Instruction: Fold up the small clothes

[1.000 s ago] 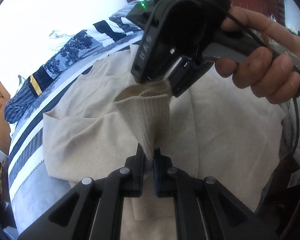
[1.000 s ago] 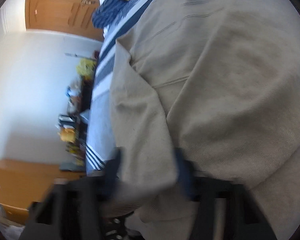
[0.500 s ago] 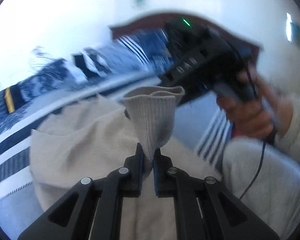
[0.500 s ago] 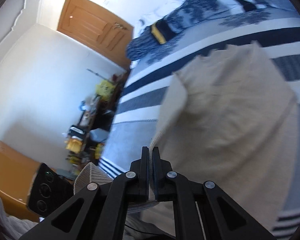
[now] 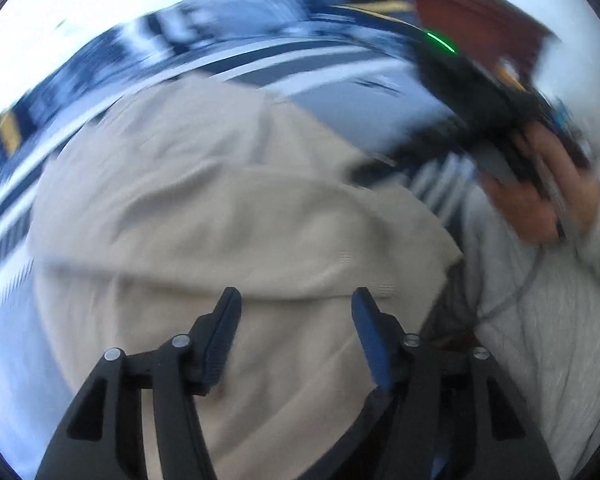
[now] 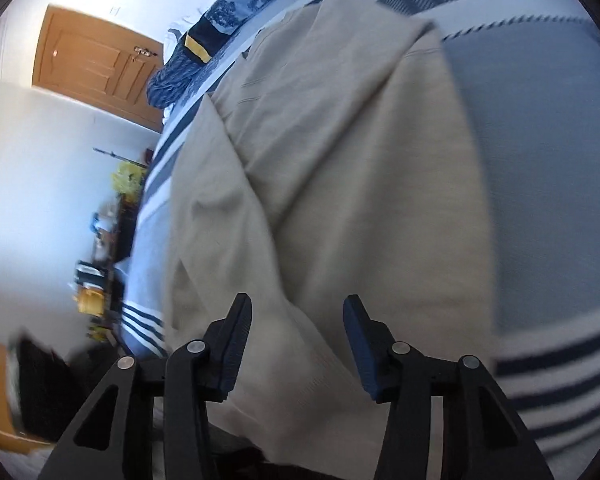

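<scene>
The left gripper (image 5: 296, 308) has its fingers (image 5: 226, 328) apart and opening, with nothing pinched between them; behind the gap lies only the beige sweater (image 5: 228, 216), and the pads do not press on it. The right gripper (image 6: 297, 314) stands the same way, its fingers (image 6: 236, 336) spreading with no cloth caught, poised over the near edge of the sweater (image 6: 340, 184). The sweater lies folded on the bed (image 6: 540, 168), a layer of it turned over on itself so that a soft fold line runs across it just beyond the left fingers, and in the right view a sleeve or side panel lies doubled along the left part of the garment. Under it is a grey bedcover with white and navy stripes (image 6: 552, 364), bare to the right of the sweater. In the left view, which is blurred, the right gripper's black body (image 5: 472, 100) shows at upper right with a green light (image 5: 440, 42) on it, held in a hand (image 5: 540, 192) whose pale grey sleeve (image 5: 560, 320) fills the right side. Farther up the bed lies a heap of dark blue patterned bedding (image 6: 204, 44) with a yellow patch. Beyond the bed stand a wooden door (image 6: 96, 68), a white wall and some cluttered shelving (image 6: 108, 240) too blurred to make out
</scene>
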### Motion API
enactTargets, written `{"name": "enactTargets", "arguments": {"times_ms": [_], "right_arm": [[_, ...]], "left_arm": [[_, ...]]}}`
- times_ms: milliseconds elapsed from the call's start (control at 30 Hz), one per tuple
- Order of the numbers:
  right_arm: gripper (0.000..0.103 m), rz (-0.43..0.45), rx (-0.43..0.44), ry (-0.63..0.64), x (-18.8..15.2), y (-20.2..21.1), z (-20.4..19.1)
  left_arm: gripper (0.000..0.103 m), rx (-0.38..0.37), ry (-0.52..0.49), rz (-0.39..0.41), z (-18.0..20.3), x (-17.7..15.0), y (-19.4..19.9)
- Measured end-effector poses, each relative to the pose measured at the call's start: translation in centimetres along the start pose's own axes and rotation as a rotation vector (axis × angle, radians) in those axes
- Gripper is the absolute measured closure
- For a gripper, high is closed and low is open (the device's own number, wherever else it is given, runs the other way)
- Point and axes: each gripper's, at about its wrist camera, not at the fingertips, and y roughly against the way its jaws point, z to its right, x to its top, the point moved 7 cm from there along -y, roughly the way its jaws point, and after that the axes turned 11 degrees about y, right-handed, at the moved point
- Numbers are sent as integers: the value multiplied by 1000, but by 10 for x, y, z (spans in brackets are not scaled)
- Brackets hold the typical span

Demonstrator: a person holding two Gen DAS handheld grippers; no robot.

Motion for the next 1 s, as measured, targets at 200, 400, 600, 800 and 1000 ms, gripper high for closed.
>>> {"name": "enactTargets", "arguments": {"times_ms": [200, 400, 600, 800, 1000], "right_arm": [[95, -47, -2, 65, -31, -23, -6], [98, 27, 34, 36, -35, 7, -20], [49, 2, -134, 20, -63, 14, 19], [20, 74, -195, -9, -91, 59, 46], [55, -1, -103, -124, -108, 36, 59]], "left_arm": [[46, 162, 407, 67, -68, -18, 31], [25, 319, 726, 141, -113, -85, 61], [25, 383, 895, 50, -147, -134, 48], [25, 294, 1018, 24, -161, -146, 34], [39, 209, 990, 16, -145, -141, 27]]}}
